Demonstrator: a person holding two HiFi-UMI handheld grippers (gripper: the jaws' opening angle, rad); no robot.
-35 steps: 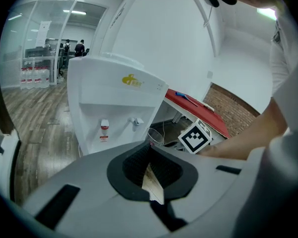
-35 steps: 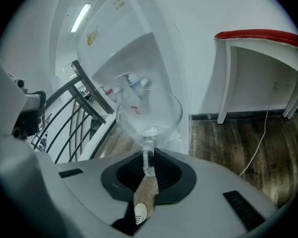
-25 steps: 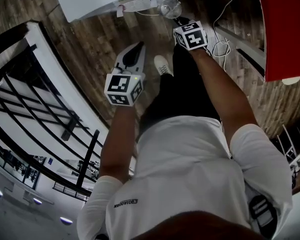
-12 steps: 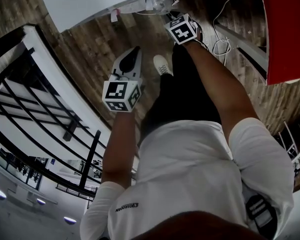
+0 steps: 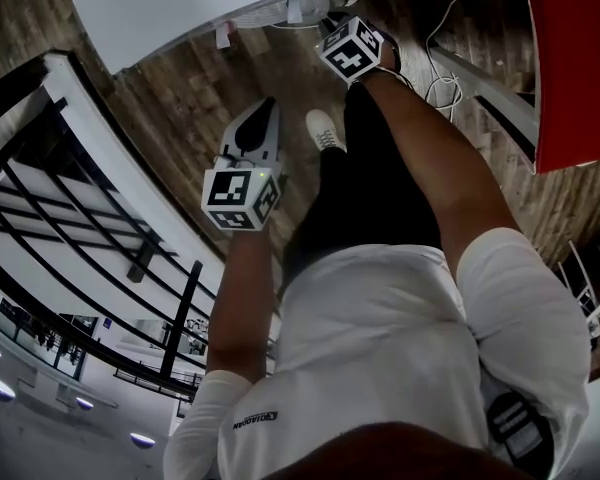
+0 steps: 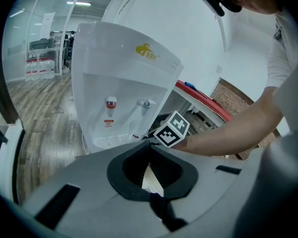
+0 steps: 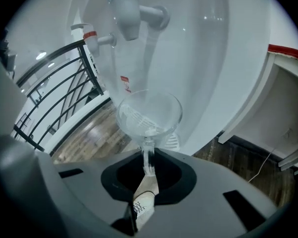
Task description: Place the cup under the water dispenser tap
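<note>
My right claw [image 7: 147, 168] was pinching the cup [image 7: 149, 114], a clear one, by a narrow clear part on its near side; I could not tell whether that part was a handle or the wall. The jaws were nearly together on it, with the tan pads showing just behind. The cup hung off the floor in front of the white dispenser [image 7: 203, 58], inside its curved recess. Its round body sat below the blue tap [image 7: 125, 9] and a little to that tap's right. The red tap [image 7: 92, 36] stood further left, well apart from the cup. Behind the cup's lower edge I could see the slotted drip tray [image 7: 173, 142], and I could not tell whether the cup touched it. From my head, my right arm reached forward to the dispenser's front, with the marker cube [image 5: 352, 48] just beside it. My left claw [image 6: 149, 175] was pressed together with nothing between the jaws. It hung back from the dispenser, pointing at it and down towards the wood floor [image 5: 180, 88]. A black railing [image 7: 64, 83] ran along the left, and a white cable [image 5: 442, 93] lay on the floor at the right.
</note>
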